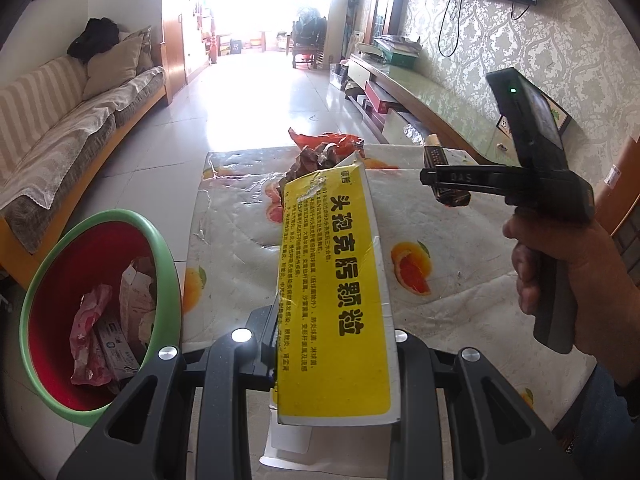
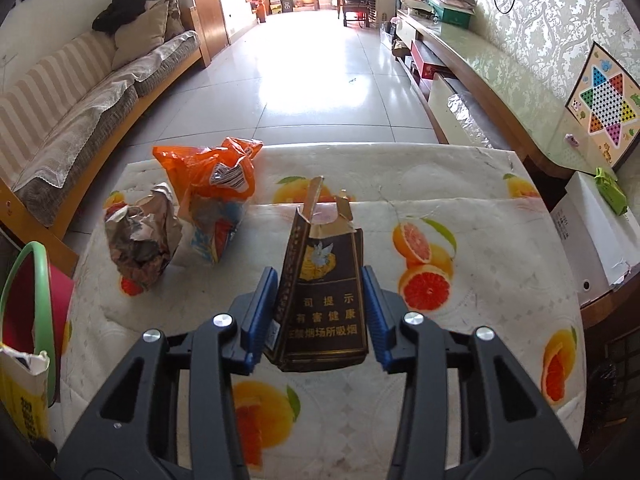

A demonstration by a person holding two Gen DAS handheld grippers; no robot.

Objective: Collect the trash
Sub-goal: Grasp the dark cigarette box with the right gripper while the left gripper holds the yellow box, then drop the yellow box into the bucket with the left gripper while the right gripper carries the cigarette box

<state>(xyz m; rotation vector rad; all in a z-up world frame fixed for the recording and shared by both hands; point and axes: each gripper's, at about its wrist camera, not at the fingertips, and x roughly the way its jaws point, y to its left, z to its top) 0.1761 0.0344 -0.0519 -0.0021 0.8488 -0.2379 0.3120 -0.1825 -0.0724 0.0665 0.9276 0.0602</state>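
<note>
My left gripper (image 1: 336,344) pinches a yellow medicine box (image 1: 336,280), green-rimmed bin (image 1: 40,280) at nine o'clock; my right gripper (image 2: 320,312) clamps a dark cigarette pack (image 2: 326,296) above the fruit-print tablecloth (image 2: 480,208)

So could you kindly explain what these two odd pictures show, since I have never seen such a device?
A person holds a two-finger gripper in each hand, each with a fisheye camera looking along its fingers. The left view shows the left gripper shut on a torn yellow medicine box, beside a green-rimmed red bin holding wrappers. The right gripper has a dark cigarette pack between its blue pads; whether they press it is unclear. On the fruit-print tablecloth remain an orange plastic bag and a crumpled brown wrapper.
</note>
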